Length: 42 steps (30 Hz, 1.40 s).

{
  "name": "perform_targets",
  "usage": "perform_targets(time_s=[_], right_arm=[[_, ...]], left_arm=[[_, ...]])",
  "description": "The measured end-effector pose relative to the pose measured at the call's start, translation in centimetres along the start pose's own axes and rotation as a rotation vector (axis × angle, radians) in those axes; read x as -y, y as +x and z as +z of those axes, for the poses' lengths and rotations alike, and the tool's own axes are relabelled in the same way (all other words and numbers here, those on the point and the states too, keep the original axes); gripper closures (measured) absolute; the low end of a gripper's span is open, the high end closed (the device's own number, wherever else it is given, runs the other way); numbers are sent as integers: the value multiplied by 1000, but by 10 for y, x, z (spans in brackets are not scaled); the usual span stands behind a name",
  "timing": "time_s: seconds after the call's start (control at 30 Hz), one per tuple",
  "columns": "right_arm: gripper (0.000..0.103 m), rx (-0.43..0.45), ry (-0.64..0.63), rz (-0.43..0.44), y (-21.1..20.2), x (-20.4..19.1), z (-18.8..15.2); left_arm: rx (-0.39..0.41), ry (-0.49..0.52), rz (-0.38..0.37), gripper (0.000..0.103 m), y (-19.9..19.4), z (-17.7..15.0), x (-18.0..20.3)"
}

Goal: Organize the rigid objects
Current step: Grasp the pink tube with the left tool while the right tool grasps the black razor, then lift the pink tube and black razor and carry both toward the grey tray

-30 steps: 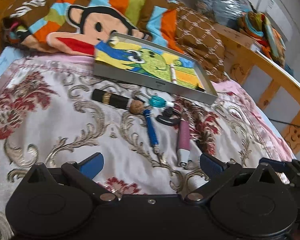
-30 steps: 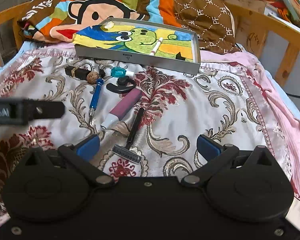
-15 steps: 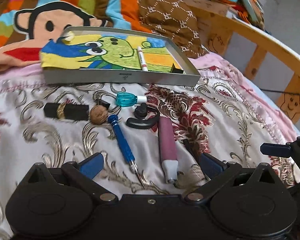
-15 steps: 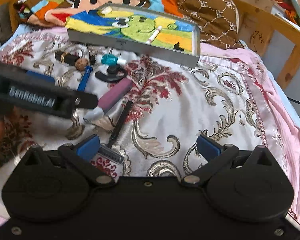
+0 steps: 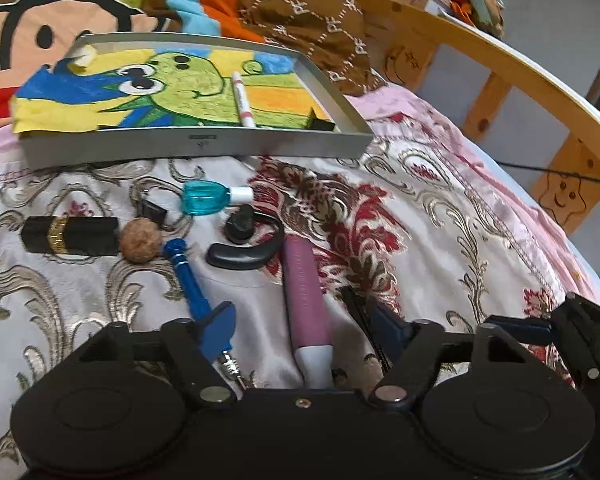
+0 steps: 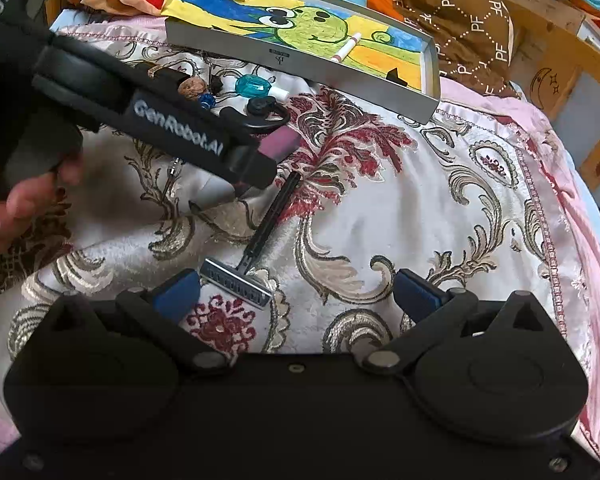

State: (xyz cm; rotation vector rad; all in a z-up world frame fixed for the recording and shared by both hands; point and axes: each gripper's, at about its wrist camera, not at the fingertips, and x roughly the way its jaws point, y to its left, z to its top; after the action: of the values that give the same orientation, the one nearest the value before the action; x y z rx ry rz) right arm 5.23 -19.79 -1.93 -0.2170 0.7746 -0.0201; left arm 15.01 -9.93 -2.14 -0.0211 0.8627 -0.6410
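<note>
The left gripper [image 5: 300,326] is hovering low over the bedspread [image 5: 440,240] w/ its jaws spread wide and nothing held; the blue pads [image 5: 216,330] are sitting either side of the purple-and-white tube-shaped item [image 5: 306,300], which is lying lengthwise btwn them, white end toward the camera. Judging from this, the step in hand is a pick of that purple item for the grey tray [image 5: 196,146], and it is likely going best if the person is lowering until both pads are flanking the barrel's mid-section, not the tapered white end, then closing square across it. The blue screwdriver [image 5: 192,288] is lying just beside the left pad, tip toward the camera, so the close is needing care not to catch it too; the black razor [image 6: 260,236] is lying near the right side, its handle partly hidden in the left wrist view. The soft cloth is probably giving under pressure, so pressing down hard is risking burying the pads. Further out are lying a black earpiece [image 5: 246,246], a walnut [image 5: 140,240], a black-and-gold lipstick [image 5: 70,236] and a teal bottle [image 5: 206,198]. The tray, at the far edge, is already holding a white marker [image 5: 242,98] on a cartoon drawing. The right gripper [image 6: 296,294] is also wide open and empty, waiting just behind the razor head.
</note>
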Motion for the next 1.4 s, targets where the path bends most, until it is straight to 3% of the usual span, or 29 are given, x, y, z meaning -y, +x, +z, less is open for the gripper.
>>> perform_targets(time_s=[0.13,0.2,0.4,0.6,0.77,1.0,1.3,1.4], right_arm=[[21,-6,-7,41,4,-2,0],[35,-8,-11,57,5,-2,0],[49,-13,3,106,10,-4,2],[69,-6,5,146,13,-4,3],[73,5,-3,147,15,-4,5],[71,37,-40,120,11,-10,4],[70,52,-89,111,13,-16,7],[78,50,-97,124,12,-17,7]], left_arm=[[-25,19,-16,51,9,-1,2],[-38,19,-19,56,13,-1,3],[-61,20,2,73,19,0,4],[-72,-65,3,77,16,-3,-3],[-52,-113,13,78,8,-10,-6],[-37,-192,2,78,-1,-15,-18],[-23,-203,1,78,-2,-18,-18],[-17,-214,-2,78,-3,-19,-19]])
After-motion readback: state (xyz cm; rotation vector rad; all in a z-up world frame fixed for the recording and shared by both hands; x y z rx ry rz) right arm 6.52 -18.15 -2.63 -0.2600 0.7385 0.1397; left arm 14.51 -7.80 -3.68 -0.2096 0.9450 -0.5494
